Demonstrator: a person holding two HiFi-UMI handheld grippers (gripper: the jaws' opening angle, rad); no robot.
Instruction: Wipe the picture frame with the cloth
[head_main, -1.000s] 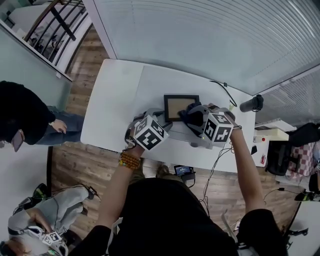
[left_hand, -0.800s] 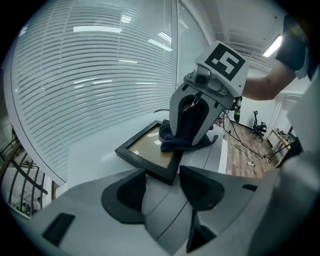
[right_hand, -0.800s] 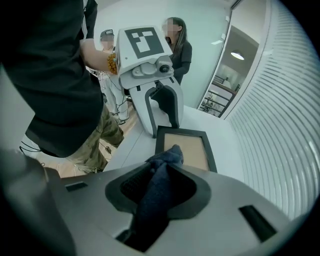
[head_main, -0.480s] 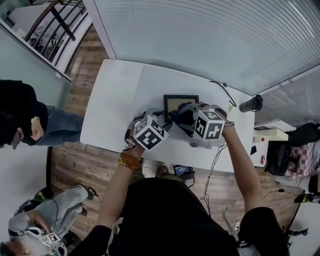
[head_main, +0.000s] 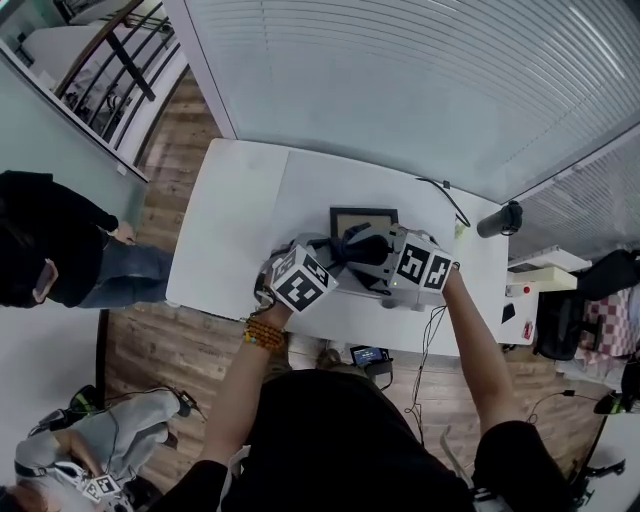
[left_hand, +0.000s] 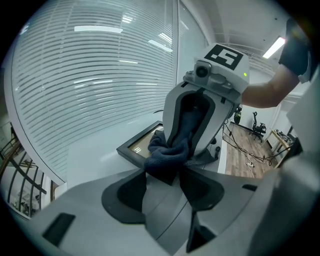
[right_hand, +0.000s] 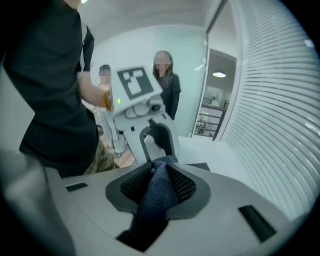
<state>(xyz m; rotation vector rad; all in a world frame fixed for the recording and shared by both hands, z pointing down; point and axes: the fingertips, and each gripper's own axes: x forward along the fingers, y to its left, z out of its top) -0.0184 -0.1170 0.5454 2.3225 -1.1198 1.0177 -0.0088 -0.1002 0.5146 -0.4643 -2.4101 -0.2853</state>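
A white table (head_main: 235, 215) fills the middle of the head view. It stands against a wall of white slatted blinds (head_main: 400, 80) that spans the top of the frame, and wooden plank flooring (head_main: 165, 330) shows along its left and lower edges. The picture frame (head_main: 346, 220), black-bordered, lies near the table's centre, and a thin black cable (head_main: 446, 192) trails across the surface just right of it. A dark cylinder (head_main: 501, 213) stands at the table's right end. The left gripper (left_hand: 164, 171) comes in from the lower left with its jaws about half apart. The frame's near corner sits at their tips, apparently pinched, though a fold of fabric covers the contact itself. The right gripper (right_hand: 157, 164) has its 2 meshed pads closed on the dark blue cloth (right_hand: 155, 200), which is bunched against the frame's lower right part in the head view. A bead bracelet (head_main: 261, 331) circles the wearer's left wrist. At the left edge of the head view 1 bystander in black (head_main: 50, 245) stands on the floor, and a metal railing (head_main: 110, 50) crosses the upper left corner.
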